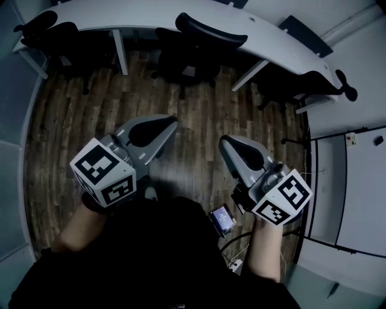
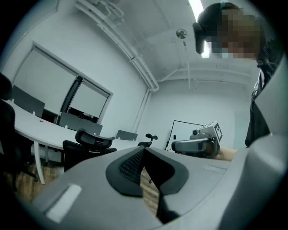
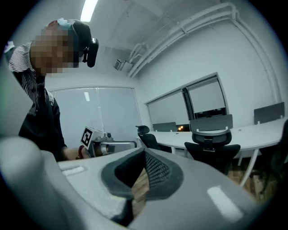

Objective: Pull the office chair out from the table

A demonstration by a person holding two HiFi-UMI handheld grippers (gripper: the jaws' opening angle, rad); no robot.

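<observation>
A dark wood-plank floor (image 1: 199, 151) carries a curved white table (image 1: 120, 15), black office chairs (image 1: 187, 60) tucked under it.

Head view from above the person, steeply down onto left gripper (image 1: 170, 124), right gripper (image 1: 225, 142) and floor (image 1: 199, 114), table (image 1: 120, 13) along the floor's far edge, each gripper view low, near level, along its own jaws, all 3 sharing the middle office chair (image 1: 202, 42), well off.

- The person is wearing a dark top (image 1: 151, 253), its sleeves leaving the forearms bare.
- Black-and-white striped fabric (image 3: 20, 60) is showing at the neck and shoulder.
- A black camera unit (image 3: 88, 45) is riding on the head.
- The left gripper (image 1: 163, 125) and right gripper (image 1: 228, 145) are showing smooth grey shells with black mesh-textured pads.
- Each is carrying a white cube (image 1: 104, 172) printed with black square markers.
</observation>
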